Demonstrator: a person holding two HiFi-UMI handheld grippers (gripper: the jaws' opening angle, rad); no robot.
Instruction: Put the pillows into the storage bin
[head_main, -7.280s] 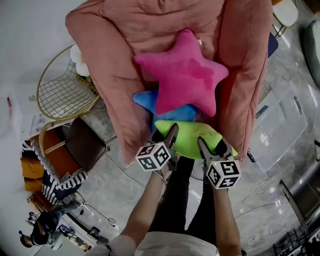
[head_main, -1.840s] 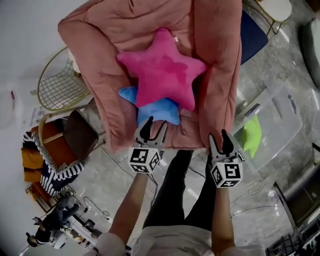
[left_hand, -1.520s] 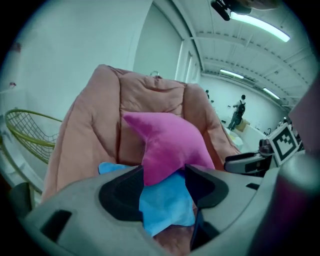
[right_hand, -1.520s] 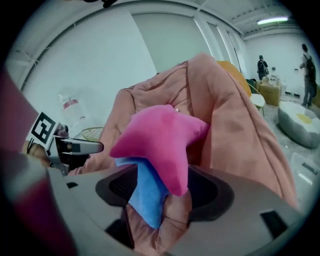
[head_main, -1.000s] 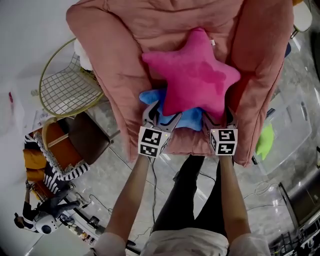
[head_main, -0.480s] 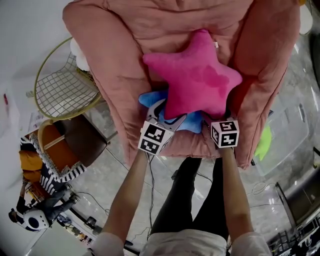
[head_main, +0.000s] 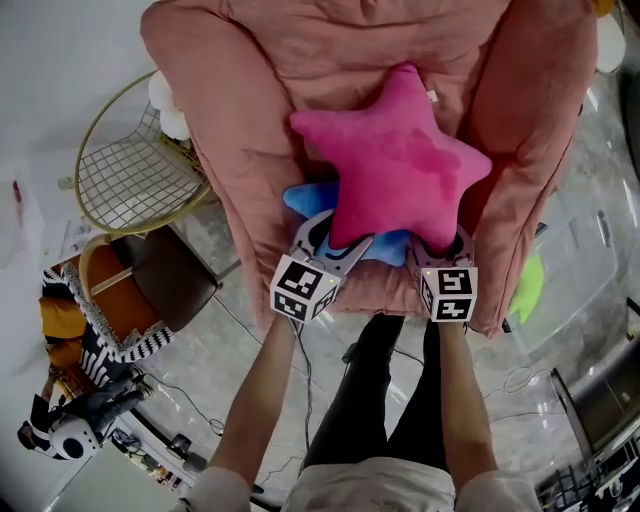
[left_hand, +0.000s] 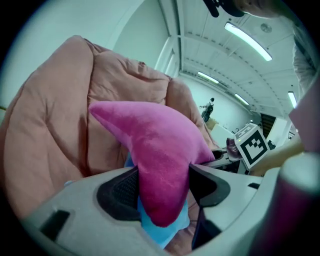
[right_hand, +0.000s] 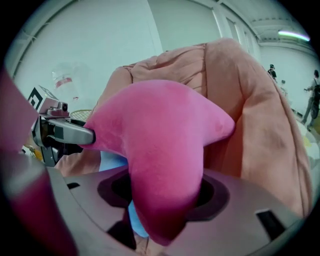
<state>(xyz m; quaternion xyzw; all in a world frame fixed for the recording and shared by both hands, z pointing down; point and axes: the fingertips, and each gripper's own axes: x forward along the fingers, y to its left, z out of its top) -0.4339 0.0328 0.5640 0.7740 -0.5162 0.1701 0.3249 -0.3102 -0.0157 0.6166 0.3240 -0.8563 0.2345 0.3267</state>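
Observation:
A pink star pillow lies on a blue star pillow in the seat of a pink armchair. My left gripper is shut on the pink star's lower left point. My right gripper is shut on its lower right point. Both pairs of jaws have just been closing, and the plush now fills the gap between the pads. The blue pillow peeks out below the pink one. A green pillow lies in the clear storage bin at the right.
A gold wire chair and a brown stool stand left of the armchair. Cables trail over the grey floor around the person's legs. The armchair's thick arms flank the pillows on both sides.
Since half a second ago both grippers have closed onto the pink star's lower points. Earlier the green pillow lay on the chair front; it now lies in the bin.

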